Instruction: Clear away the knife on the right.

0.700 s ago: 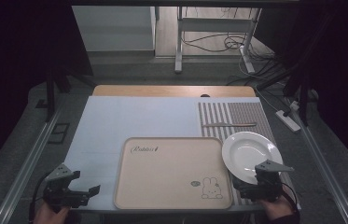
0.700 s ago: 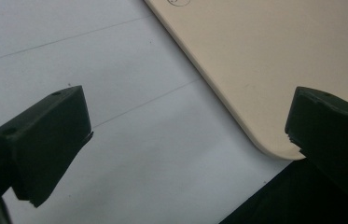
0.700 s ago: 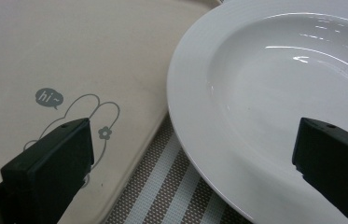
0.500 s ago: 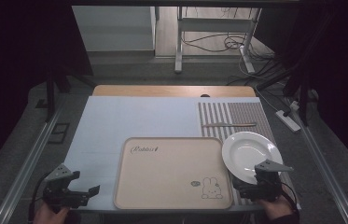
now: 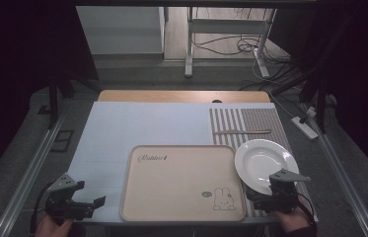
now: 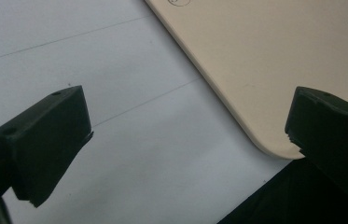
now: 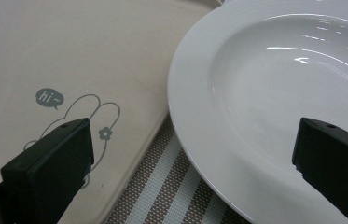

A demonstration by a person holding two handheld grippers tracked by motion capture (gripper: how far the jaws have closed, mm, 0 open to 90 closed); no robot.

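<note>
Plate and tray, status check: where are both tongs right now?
Left tongs open, empty, off the tray's near left corner. Right tongs open, empty, at the plate's near rim. Plate bare on the striped mat, beside tray. Nothing in the way.

plate (image 7: 274, 93): right side cut off | tray (image 6: 274, 60): mostly cropped | utensil (image 5: 243, 132): too small to identify

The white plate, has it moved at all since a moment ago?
No. The white plate sits in the same spot, rim against the beige tray and below the spoon.
</note>
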